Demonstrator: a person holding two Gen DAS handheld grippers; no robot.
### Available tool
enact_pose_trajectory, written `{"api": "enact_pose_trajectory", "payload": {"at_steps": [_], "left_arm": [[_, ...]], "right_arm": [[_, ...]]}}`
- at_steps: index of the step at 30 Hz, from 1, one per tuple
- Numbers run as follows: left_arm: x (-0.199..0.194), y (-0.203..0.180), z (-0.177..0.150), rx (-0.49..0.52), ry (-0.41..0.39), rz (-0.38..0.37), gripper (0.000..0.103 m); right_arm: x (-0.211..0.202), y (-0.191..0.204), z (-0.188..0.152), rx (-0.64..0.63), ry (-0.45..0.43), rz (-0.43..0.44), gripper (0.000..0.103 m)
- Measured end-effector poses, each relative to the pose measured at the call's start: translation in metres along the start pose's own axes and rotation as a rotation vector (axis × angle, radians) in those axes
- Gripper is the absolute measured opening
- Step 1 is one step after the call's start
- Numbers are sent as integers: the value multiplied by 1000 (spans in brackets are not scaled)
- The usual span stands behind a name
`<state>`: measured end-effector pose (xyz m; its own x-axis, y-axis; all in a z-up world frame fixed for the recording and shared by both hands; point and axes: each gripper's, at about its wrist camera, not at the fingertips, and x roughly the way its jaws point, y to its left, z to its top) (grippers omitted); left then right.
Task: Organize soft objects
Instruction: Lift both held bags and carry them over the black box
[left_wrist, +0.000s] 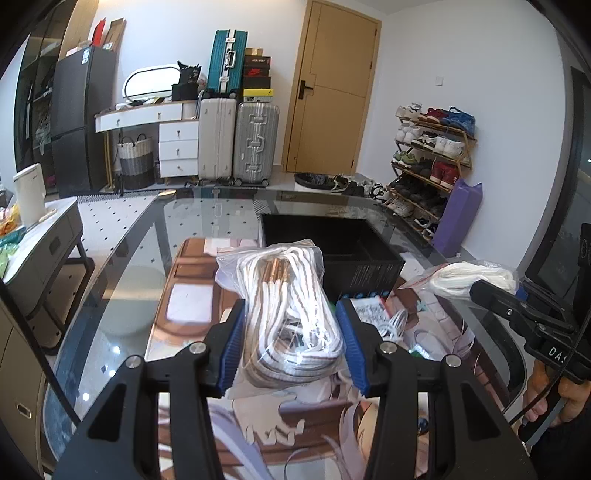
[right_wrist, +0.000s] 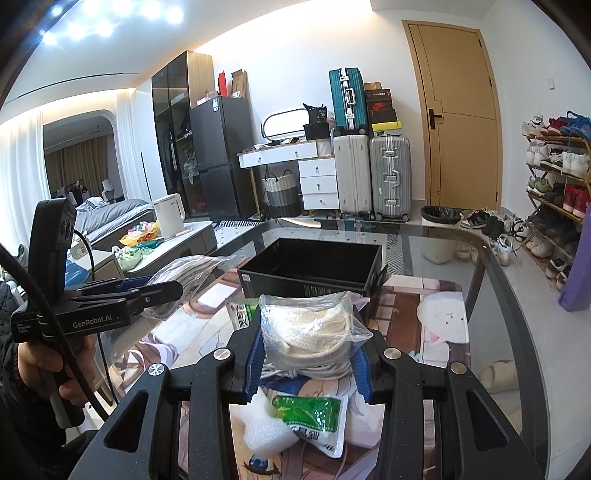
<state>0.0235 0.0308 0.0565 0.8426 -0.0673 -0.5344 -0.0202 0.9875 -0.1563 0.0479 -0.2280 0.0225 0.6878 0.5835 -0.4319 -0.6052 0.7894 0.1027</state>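
Holding one clear bag apiece, both grippers are seen above the glass counter (left_wrist: 122, 258), each facing the black box (left_wrist: 332, 251) that stands open just beyond them. A bag of striped cord (left_wrist: 291, 314) with copper-coloured tips is clamped between the blue fingers (left_wrist: 232, 343) of the left gripper (left_wrist: 291, 347), which are set partway apart because the bundle is bulky; the bag is pressed in at both sides. A bag of white rope (right_wrist: 314, 332) is pinched by the right gripper (right_wrist: 308, 362), its fingers drawn in as far as the soft bundle allows. Both bags appear lifted clear of the printed mat (right_wrist: 424, 295), probably so that they can be carried over the box wall without dragging. The box is judged to be the collecting place, being empty in the part that shows and within easy reach. A green sachet (right_wrist: 314, 413) and a piece of white foam (right_wrist: 258, 424) are left lying on the mat beneath the right gripper, so more sorting seems to remain.
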Motion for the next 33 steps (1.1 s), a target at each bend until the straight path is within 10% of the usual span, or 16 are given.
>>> {"api": "enact_pose_trajectory", "payload": {"at_steps": [33], "left_arm": [[43, -10, 39, 35, -6, -3, 47]], "right_arm": [[31, -10, 46, -3, -18, 26, 40]]}}
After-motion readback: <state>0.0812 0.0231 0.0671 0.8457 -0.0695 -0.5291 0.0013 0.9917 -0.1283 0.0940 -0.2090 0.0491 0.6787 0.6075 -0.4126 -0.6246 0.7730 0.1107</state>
